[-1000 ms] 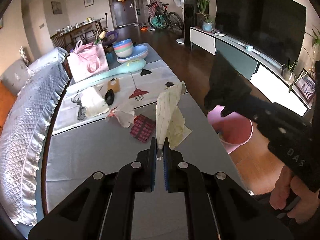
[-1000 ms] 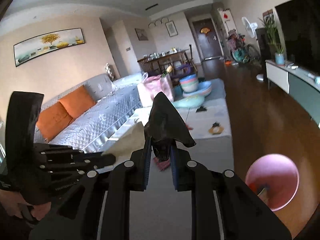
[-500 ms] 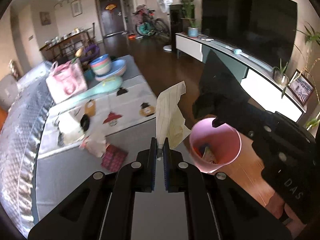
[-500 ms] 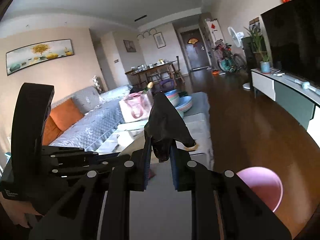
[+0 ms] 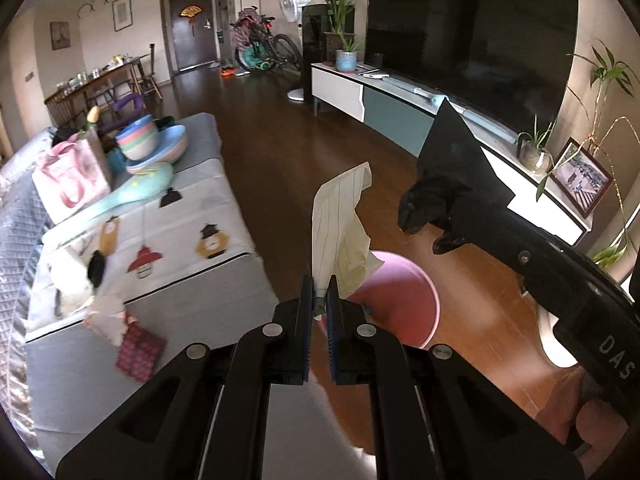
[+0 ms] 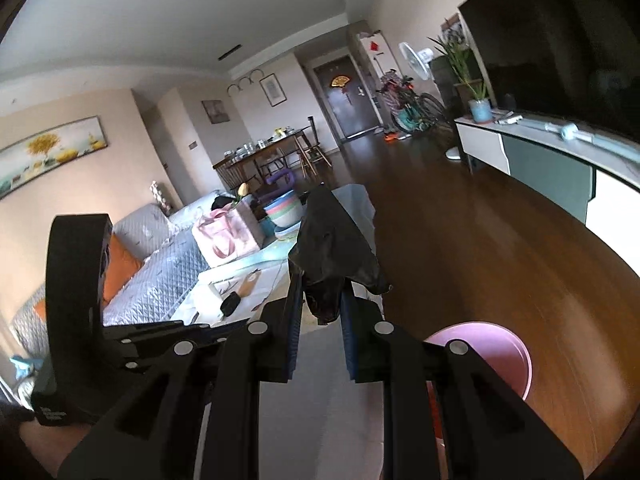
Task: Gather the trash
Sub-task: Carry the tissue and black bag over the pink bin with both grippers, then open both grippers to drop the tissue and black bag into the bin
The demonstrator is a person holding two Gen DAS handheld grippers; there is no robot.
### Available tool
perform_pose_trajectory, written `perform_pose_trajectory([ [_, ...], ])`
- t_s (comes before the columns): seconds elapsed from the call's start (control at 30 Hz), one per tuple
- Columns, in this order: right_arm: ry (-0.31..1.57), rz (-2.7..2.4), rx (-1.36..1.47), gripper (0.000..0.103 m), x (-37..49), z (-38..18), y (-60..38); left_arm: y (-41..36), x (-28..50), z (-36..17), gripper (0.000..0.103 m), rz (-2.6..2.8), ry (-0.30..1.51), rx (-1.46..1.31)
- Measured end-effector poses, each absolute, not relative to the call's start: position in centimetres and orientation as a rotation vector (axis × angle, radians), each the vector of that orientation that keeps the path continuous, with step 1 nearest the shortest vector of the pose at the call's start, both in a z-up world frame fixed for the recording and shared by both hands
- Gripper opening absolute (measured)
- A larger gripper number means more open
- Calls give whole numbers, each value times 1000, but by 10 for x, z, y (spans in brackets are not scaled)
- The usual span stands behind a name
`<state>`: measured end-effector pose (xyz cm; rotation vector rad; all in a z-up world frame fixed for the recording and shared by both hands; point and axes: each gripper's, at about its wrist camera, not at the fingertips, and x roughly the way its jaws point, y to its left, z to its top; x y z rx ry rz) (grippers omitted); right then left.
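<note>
Here both tongs [image 5: 319, 304] [image 6: 320, 312] hold scraps above the pink bin [image 5: 404, 300].

Both the left gripper [image 5: 319, 308] and the right gripper [image 6: 320, 312] are matte black plastic with blue finger pads, silver round screws, and white "DAS" lettering on the right one's body.

left gripper [image 5: 319, 312]: jaws nearly closed, pinching thin item, level, pointing forward
right gripper [image 6: 320, 312]: jaws clamped on dark item, tilted slightly up
hand [image 5: 576, 420]: gripping right handle
</note>
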<state>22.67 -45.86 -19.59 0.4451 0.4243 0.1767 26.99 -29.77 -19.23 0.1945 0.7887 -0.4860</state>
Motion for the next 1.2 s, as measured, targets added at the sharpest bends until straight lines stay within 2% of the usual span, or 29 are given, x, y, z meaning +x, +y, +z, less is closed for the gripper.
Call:
perform_pose_trajectory([
  [0.43, 638, 118, 553, 19, 260, -247, -508, -356, 294, -234, 6, -549, 858, 216],
  [0.7, 825, 58, 594, 19, 287, -303, -526, -378, 311, -279, 6, -560, 967, 195],
  [0.8, 887, 56, 699, 19, 290, -327, -535, -382, 321, -303, 6, -553, 1029, 189],
  [1.07, 929, 16, 705, 19, 291, -339, -537, -386, 336, -339, 6, -529, 1110, 174],
  [1.1, 929, 13, 695, 22, 292, -338, -537, -386, 336, -339, 7, -540, 1114, 166],
  [1.17, 938, 7, 701, 39, 293, -340, -538, -386, 336, -337, 9, -545, 1114, 165],
  [1.2, 937, -1, 708, 59, 293, -340, -539, -385, 334, -333, 18, -542, 1097, 170],
])
